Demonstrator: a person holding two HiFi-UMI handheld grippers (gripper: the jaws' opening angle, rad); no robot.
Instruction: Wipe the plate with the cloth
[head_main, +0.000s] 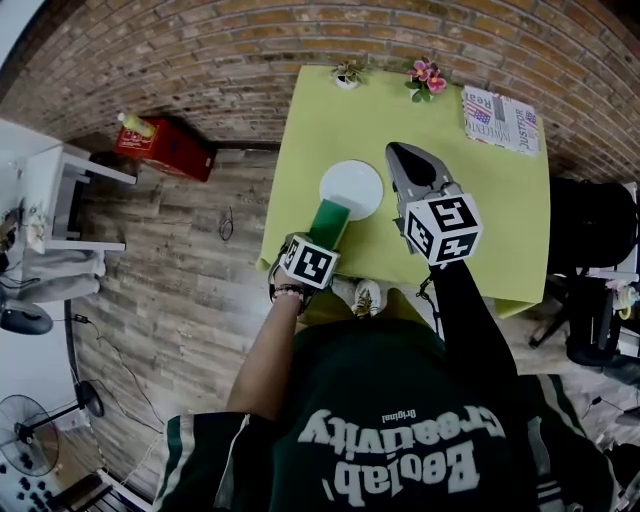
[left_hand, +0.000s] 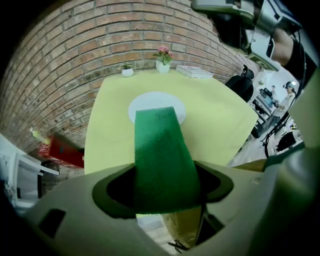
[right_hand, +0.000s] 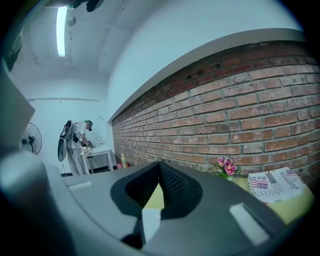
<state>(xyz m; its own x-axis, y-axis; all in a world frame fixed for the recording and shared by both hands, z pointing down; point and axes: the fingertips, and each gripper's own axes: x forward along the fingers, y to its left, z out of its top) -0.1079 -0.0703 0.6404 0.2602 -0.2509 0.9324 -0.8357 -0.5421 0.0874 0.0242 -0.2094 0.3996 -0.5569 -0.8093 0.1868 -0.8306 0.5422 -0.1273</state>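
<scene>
The left gripper (head_main: 318, 248) is clamping the green cloth (head_main: 329, 221), its far end overlapping the white plate's (head_main: 356, 183) near edge on the yellow surface (head_main: 500, 210). The right gripper (head_main: 408, 160) is hovering beside the plate, closed and empty.

White round plate (head_main: 352, 188) lies flat on the counter (head_main: 480, 210). Green cloth (head_main: 328, 222) (pinched in the left claw (left_hand: 162, 192)) reaches forward, its end at the plate's near rim.

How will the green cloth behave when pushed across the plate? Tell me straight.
Probably fairly stiff: the green cloth juts from the left claw without drooping. Likely light, since one pinched end carries it. Pressed on the plate, it may buckle.
</scene>
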